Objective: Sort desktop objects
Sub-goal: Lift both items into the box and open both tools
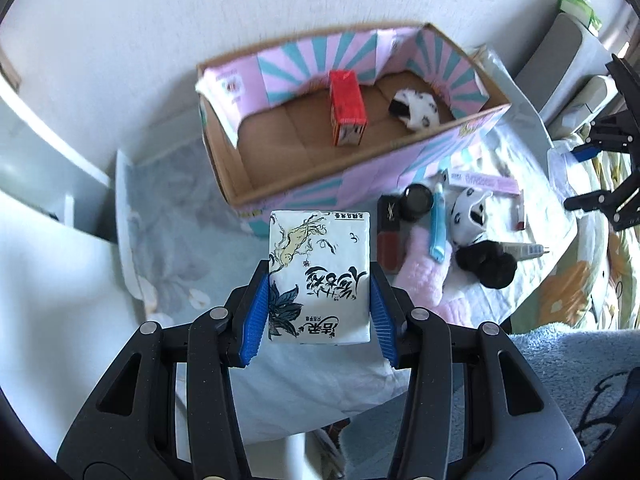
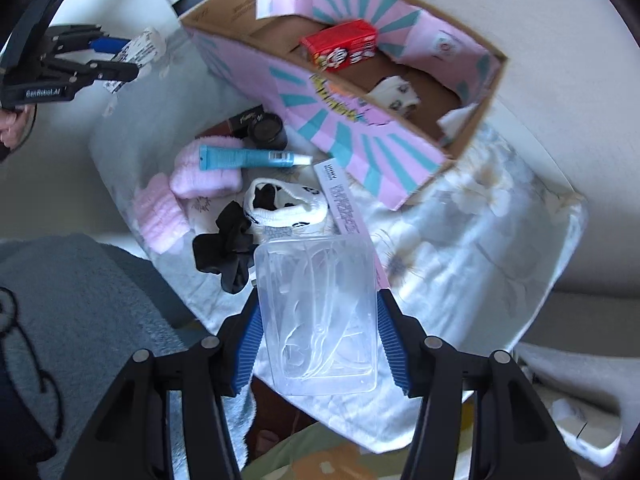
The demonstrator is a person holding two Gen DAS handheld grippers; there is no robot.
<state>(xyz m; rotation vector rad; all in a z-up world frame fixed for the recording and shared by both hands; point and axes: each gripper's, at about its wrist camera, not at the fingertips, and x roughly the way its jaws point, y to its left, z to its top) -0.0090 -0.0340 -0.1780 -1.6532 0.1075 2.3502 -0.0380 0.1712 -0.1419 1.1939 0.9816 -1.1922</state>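
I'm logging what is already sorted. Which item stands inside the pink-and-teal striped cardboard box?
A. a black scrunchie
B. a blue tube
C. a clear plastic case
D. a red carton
D: the red carton stands upright on the floor of the pink-and-teal striped cardboard box, beside a spotted white sock.

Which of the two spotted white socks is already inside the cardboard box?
The spotted sock beside the red carton in the box; the other sock lies outside among cosmetics.

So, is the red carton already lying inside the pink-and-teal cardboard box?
Yes, the red carton sits on the floor of the pink-and-teal cardboard box, beside a spotted sock.
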